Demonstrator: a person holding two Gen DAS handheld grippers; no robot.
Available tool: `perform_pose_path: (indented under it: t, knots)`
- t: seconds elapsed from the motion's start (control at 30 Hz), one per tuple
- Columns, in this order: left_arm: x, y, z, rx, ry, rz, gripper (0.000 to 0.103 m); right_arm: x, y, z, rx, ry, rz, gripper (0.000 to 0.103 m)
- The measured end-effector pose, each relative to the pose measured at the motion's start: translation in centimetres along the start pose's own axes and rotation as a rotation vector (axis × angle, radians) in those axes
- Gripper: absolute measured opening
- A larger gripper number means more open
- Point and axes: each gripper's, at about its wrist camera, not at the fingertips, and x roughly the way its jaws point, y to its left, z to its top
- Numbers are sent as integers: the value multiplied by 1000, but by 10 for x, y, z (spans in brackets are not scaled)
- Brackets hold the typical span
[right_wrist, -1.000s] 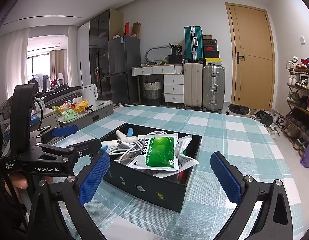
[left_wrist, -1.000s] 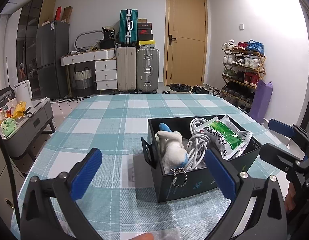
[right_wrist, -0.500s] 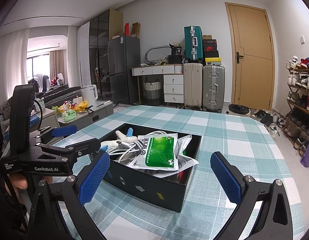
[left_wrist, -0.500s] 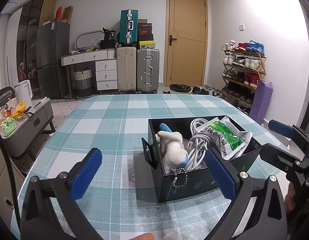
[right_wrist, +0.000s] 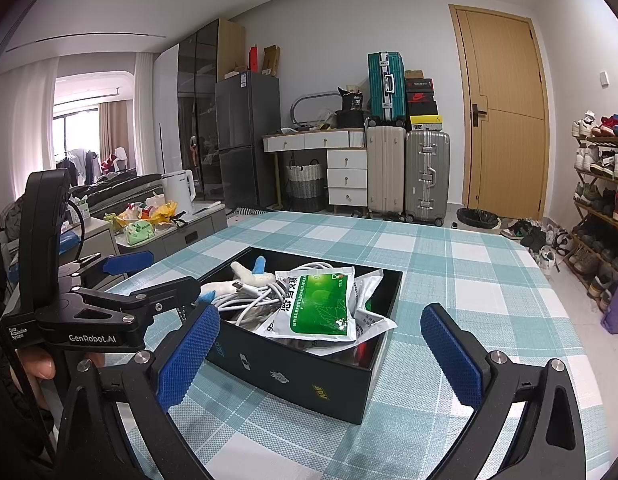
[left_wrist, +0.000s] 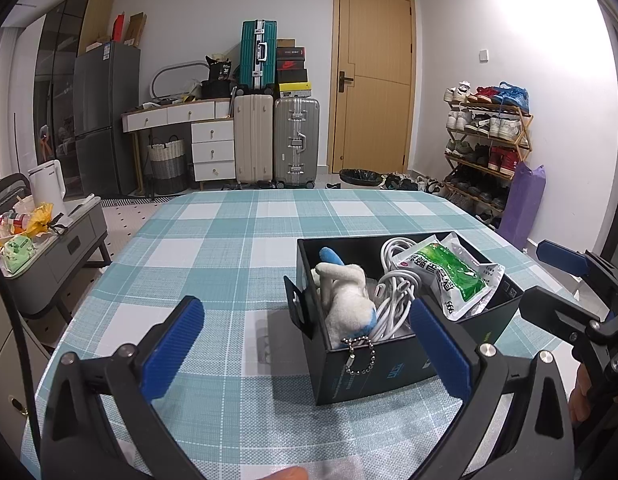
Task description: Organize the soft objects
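Inside, black box (right_wrist: pixel 309 376) holds plush toy (left_wrist: pixel 347 300), white cable (left_wrist: pixel 393 292), green packet (right_wrist: pixel 323 304).

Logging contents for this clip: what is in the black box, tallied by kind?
Plush toy, white with blue parts: 1
White cable bundle: 1
Green-and-white sachet: 1 clearly, with at least one plainer white packet beneath it
Total: 4 visible in the black box

A black box (right_wrist: pixel 301 368) on the checked tablecloth (right_wrist: pixel 469 264) is framed by the wide-spread right gripper (right_wrist: pixel 321 344); a green packet (right_wrist: pixel 319 306) and white cable (right_wrist: pixel 249 300) are held inside.
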Motion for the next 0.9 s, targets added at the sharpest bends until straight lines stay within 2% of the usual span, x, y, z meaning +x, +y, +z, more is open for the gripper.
perform_pose_path:
  t: [0.9]
  knots:
    - [-3, 1, 1, -1, -5, 1, 103, 0, -1, 0, 1, -1, 0, 102]
